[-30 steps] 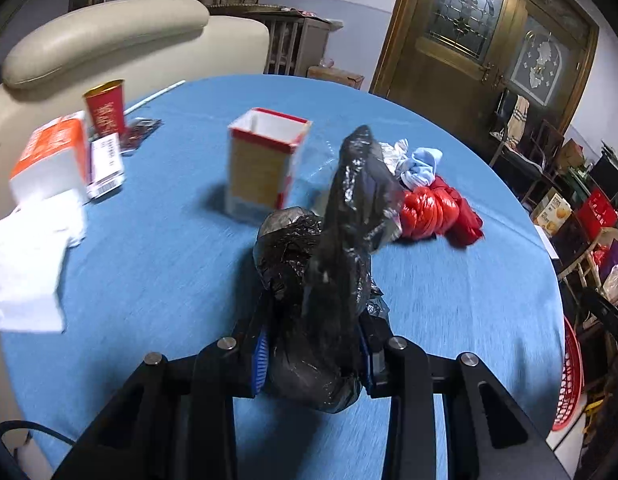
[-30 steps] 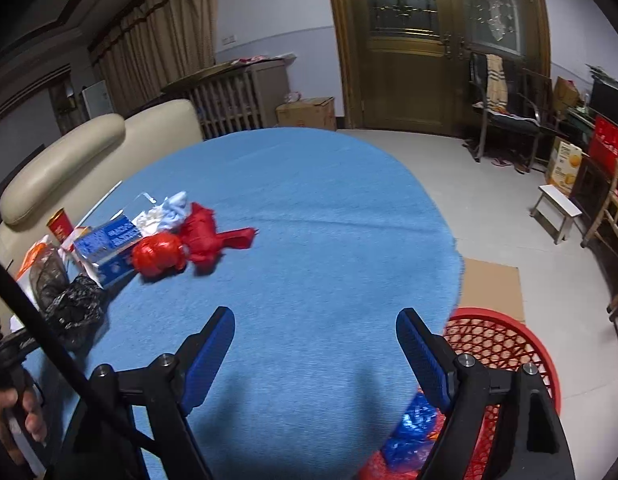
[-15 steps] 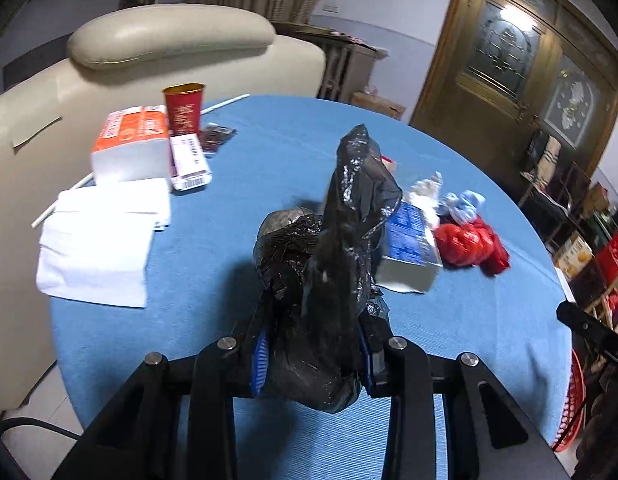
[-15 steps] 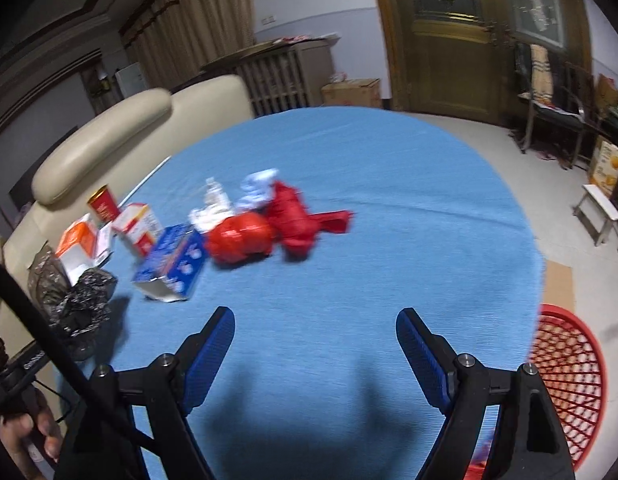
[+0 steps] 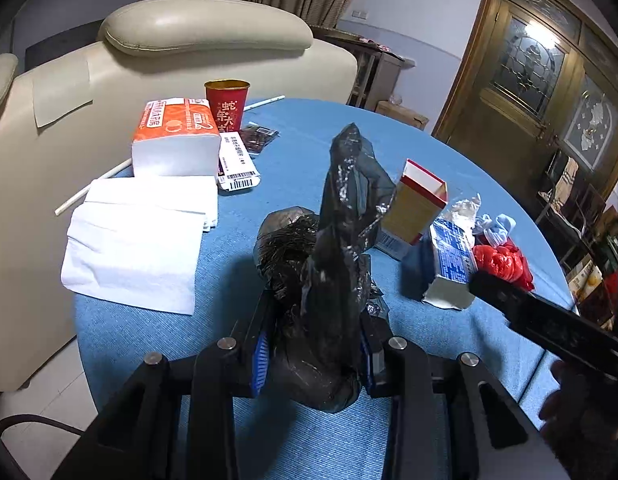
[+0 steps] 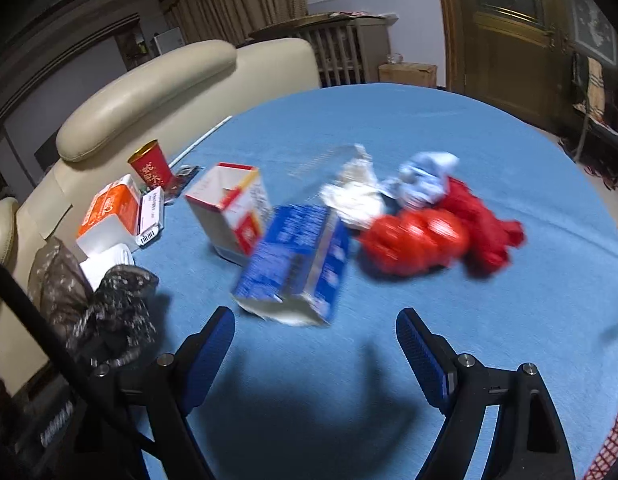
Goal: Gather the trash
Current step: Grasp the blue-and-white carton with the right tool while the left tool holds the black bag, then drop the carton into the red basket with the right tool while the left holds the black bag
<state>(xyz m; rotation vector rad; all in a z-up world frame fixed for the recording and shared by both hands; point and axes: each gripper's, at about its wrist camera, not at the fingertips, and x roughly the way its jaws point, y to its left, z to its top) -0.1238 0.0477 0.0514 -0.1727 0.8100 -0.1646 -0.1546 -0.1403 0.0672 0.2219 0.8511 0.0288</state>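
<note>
My left gripper [image 5: 313,354] is shut on a crumpled black plastic bag [image 5: 333,264], which stands up between its pads above the round blue table [image 5: 293,444]. My right gripper [image 6: 315,346] is open and empty, low over the table just short of a torn blue carton [image 6: 299,264]. Behind that carton stands an open red-and-yellow box [image 6: 229,212]. Beside them lie crumpled silver wrappers [image 6: 355,196], a pale blue wad [image 6: 425,178] and red plastic bags [image 6: 433,240]. The black bag [image 6: 109,304] also shows at the left of the right wrist view.
At the table's far left are a red paper cup [image 5: 227,105], an orange tissue pack [image 5: 175,140], white napkins [image 5: 137,236], a small barcoded box [image 5: 237,164] and a white straw [image 5: 265,102]. A cream sofa [image 5: 197,36] backs the table. A red mesh basket [image 6: 613,448] sits at the lower right.
The right gripper has swept left across the table, away from the red basket and up to the blue carton. The left gripper has shifted with the black bag, bringing the cup and tissues closer.
</note>
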